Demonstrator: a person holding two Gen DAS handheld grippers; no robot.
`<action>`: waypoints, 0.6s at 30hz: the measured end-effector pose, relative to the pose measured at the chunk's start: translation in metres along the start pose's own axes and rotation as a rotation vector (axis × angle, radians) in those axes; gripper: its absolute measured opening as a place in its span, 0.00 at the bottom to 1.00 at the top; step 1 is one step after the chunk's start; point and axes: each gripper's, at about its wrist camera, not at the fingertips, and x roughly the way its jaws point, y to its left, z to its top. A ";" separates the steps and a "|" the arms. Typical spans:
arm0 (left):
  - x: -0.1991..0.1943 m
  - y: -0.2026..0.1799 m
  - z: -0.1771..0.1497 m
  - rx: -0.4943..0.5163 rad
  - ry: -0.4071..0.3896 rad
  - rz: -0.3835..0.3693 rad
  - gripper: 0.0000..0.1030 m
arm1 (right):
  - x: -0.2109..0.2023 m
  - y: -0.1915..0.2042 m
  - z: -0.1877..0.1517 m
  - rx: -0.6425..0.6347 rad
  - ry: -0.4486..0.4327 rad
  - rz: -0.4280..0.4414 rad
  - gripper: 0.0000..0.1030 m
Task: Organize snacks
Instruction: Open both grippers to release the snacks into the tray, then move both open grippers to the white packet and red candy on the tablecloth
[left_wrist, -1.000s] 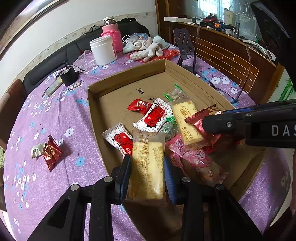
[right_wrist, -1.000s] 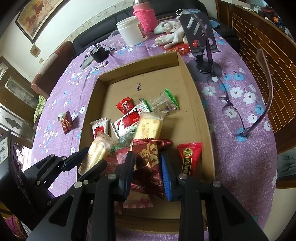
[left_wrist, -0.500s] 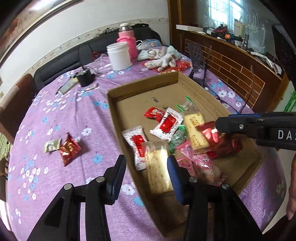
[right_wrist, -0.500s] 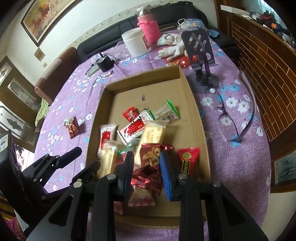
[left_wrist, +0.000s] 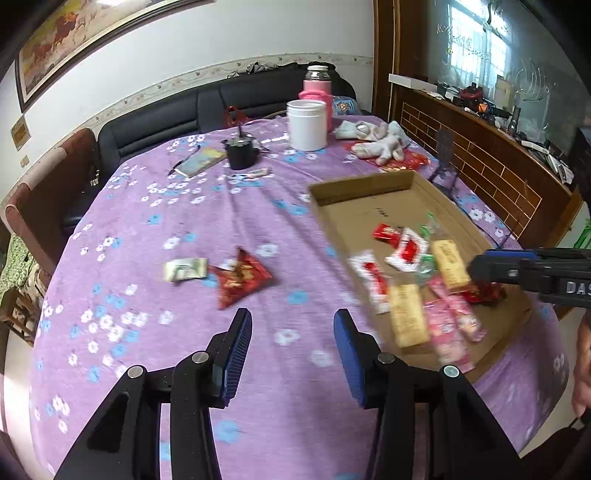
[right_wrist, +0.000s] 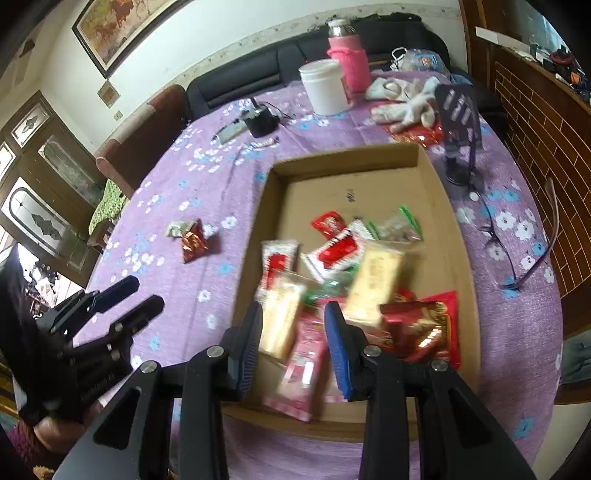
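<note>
My left gripper (left_wrist: 291, 332) hangs open and empty over the purple tablecloth, left of the cardboard box (left_wrist: 362, 184). Ahead of it on the cloth lie a red foil packet (left_wrist: 240, 280) and a small white packet (left_wrist: 184, 268). The box (right_wrist: 343, 157) holds several snacks, among them a yellow cake pack (right_wrist: 282, 317) and a dark red foil pack (right_wrist: 421, 325). My right gripper (right_wrist: 291, 325) hovers above the box's near end, its jaws opening. Only snacks lying in the box show between them; nothing is gripped. In the right wrist view the left gripper (right_wrist: 140, 295) shows at lower left.
At the table's far side stand a white jar (left_wrist: 306, 125), a pink bottle (left_wrist: 317, 85), a black pot (left_wrist: 240, 155), a notebook (left_wrist: 201, 160) and gloves (left_wrist: 376, 142). Right of the box are a phone stand (right_wrist: 458, 122) and glasses (right_wrist: 517, 236).
The left gripper let go of the yellow cake pack in the box, opened and swung left over the cloth. The right gripper released the dark red pack, which now lies to its right, and rose.
</note>
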 end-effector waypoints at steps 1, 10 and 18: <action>0.001 0.013 0.002 0.005 0.006 -0.010 0.49 | -0.001 0.004 -0.001 0.007 -0.003 -0.003 0.33; 0.037 0.125 0.038 0.012 0.065 -0.122 0.60 | 0.006 0.038 -0.024 0.053 0.002 -0.059 0.33; 0.115 0.163 0.066 -0.054 0.167 -0.278 0.60 | -0.002 0.036 -0.046 0.143 0.003 -0.148 0.35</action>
